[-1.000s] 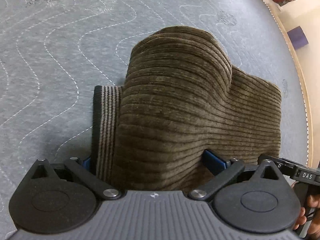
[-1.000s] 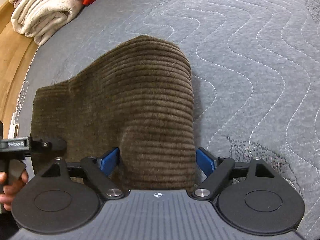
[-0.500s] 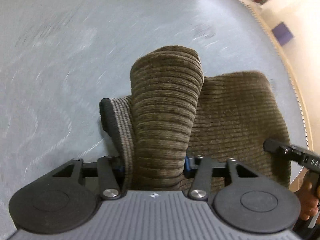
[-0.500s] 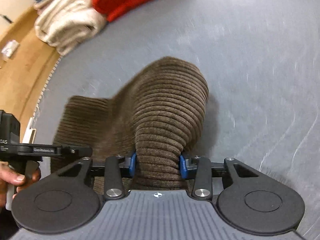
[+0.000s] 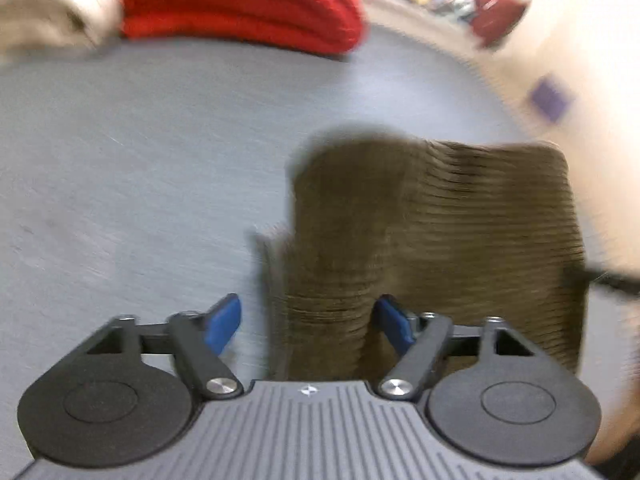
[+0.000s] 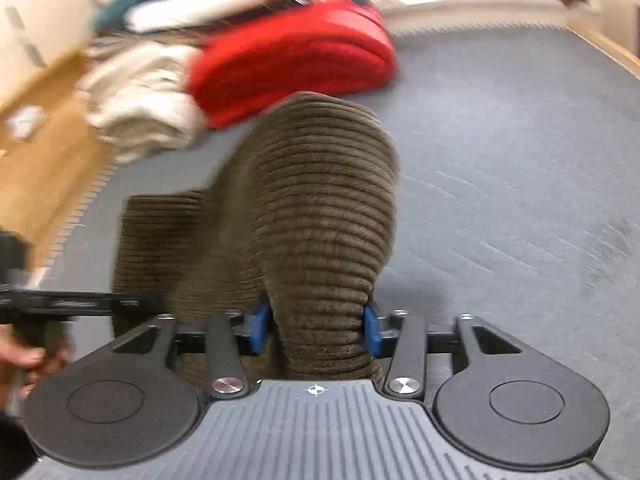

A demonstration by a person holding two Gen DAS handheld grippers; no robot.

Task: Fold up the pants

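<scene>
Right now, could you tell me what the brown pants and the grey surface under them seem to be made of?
The brown pants: likely corduroy, soft and matte, going by the raised parallel ribs and fuzzy nap. The grey surface: apparently woven quilted fabric, matte; faint stitch lines show, though blur hides the detail.

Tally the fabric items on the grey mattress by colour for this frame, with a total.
Brown: 1, the corduroy pants
Red: 1, a folded item
Cream: 1, a folded item
Teal: 1, an item at the back, too blurred to tell more
White: 1, an item at the back, also blurred
Total: 5
</scene>
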